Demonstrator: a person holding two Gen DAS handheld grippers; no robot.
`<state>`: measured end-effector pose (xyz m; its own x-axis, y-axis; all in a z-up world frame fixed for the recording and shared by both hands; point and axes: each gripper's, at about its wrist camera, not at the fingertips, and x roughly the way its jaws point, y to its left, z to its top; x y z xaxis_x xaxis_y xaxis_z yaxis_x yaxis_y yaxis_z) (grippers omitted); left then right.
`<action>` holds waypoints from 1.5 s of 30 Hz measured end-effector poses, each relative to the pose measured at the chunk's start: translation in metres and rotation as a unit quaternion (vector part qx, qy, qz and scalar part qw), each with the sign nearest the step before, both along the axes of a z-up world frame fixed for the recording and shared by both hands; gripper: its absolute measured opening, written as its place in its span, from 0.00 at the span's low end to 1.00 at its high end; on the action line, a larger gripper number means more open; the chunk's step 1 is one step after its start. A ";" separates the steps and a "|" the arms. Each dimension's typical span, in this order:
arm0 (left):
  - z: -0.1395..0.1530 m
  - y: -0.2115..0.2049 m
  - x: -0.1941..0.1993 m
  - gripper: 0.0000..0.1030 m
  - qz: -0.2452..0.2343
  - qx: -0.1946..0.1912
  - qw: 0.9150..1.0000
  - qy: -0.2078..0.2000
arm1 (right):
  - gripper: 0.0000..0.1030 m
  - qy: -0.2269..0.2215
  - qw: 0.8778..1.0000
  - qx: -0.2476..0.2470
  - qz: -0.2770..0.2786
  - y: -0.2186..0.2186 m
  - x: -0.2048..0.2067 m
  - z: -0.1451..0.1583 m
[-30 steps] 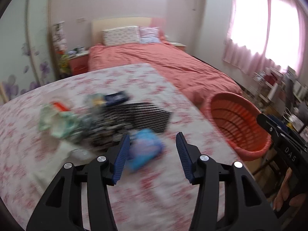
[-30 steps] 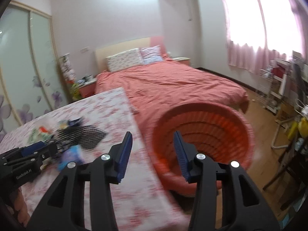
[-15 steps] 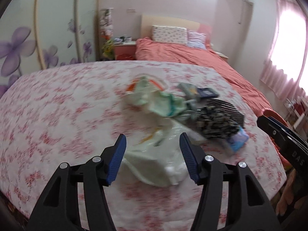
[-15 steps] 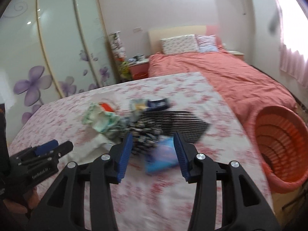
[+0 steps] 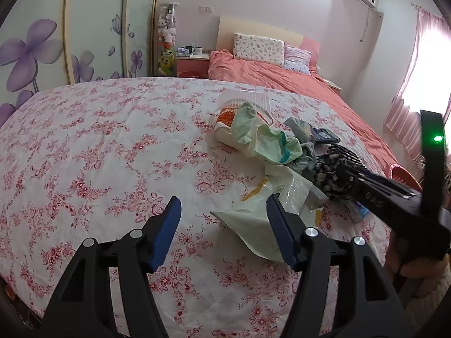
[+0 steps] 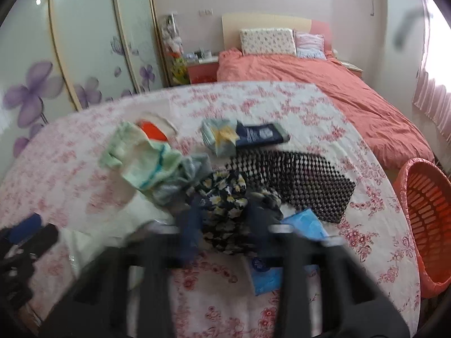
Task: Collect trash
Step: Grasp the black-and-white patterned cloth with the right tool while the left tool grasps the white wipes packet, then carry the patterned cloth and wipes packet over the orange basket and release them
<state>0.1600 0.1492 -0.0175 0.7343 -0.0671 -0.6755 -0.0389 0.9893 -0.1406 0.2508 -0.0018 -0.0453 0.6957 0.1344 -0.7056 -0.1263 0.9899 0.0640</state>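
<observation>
A pile of trash lies on the floral table cover (image 5: 84, 146). My left gripper (image 5: 221, 219) is open and empty; its right finger is beside a white plastic bag (image 5: 262, 214). Behind the bag lie a pale green cloth (image 5: 262, 138), an orange-printed paper cup (image 5: 225, 121) and a dark floral rag (image 5: 327, 171). My right gripper (image 6: 222, 225) is blurred, open, with the dark floral rag (image 6: 222, 197) between its fingers. A blue packet (image 6: 284, 250) lies by its right finger. A black mesh mat (image 6: 298, 180) lies behind.
An orange laundry basket (image 6: 422, 219) stands off the table's right edge. A bed with a salmon cover (image 5: 282, 79) is behind the table. Sliding wardrobe doors with purple flowers (image 5: 36, 50) are at the left. A dark blue pouch (image 6: 259, 135) lies at the pile's far side.
Both grippers have swung left from the basket towards the pile. The left one now sits by the white bag; the right one has come down close over the floral rag.
</observation>
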 end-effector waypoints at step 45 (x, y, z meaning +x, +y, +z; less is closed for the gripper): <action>0.027 -0.100 0.004 0.38 -0.100 0.018 0.995 -0.018 | 0.04 -0.112 0.987 0.055 -0.105 -0.134 -0.118 0.066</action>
<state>0.1635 0.0491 0.0091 0.7317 -0.1910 -0.6543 0.1643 0.9811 -0.1026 0.1329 -0.1360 0.0210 0.8535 0.0372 -0.5197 0.0579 0.9845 0.1656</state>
